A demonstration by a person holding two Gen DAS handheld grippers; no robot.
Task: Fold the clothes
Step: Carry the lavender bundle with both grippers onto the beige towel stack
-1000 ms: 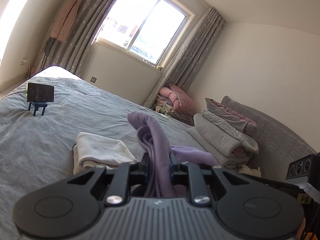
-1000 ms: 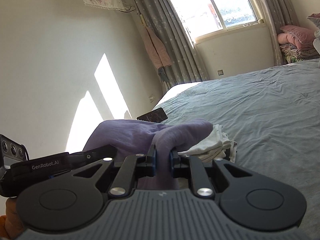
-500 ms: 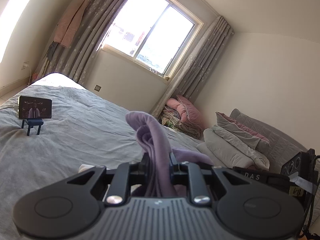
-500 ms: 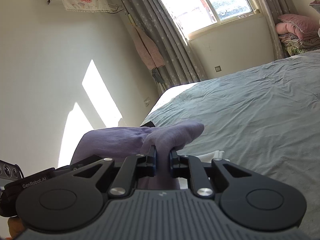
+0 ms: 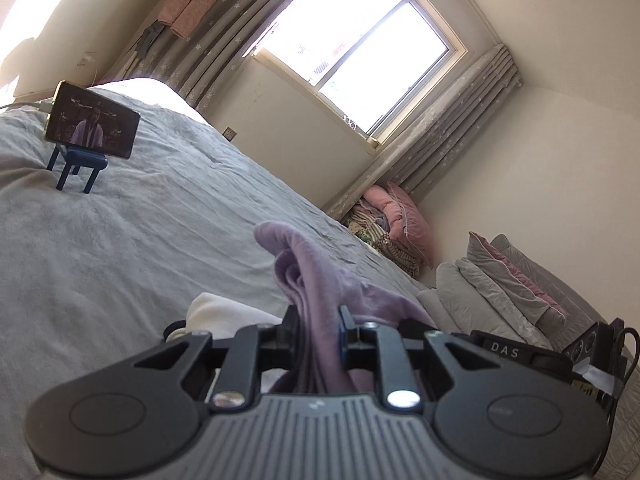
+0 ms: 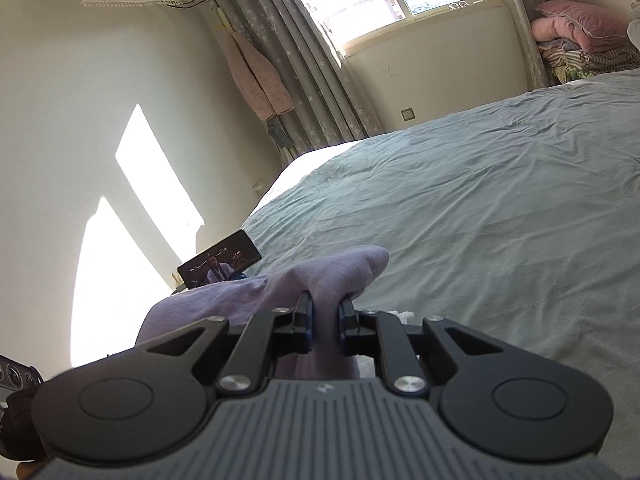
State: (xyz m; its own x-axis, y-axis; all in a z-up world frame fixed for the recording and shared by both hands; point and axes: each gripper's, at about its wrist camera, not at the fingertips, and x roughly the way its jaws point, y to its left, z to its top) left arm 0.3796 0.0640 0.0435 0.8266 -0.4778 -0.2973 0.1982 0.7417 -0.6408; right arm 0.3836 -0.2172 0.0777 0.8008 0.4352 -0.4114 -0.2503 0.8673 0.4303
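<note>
my left gripper (image 5: pixel 318 326) is pinched tight on the purple cloth (image 5: pixel 308 276), and my right gripper (image 6: pixel 325 320) is pinched on the same purple cloth (image 6: pixel 320 276) too. the cloth hangs between them, up off the gray bed (image 5: pixel 120 232). most of it is hidden under my tools, so i can't tell its shape. a white folded thing (image 5: pixel 216 310) peeks out just behind my left tool, partly covered. farther left a phone (image 5: pixel 93 126) sits on a small blue stand (image 5: pixel 76 164). far right, folded blankets (image 5: pixel 492 292) are stacked.
</note>
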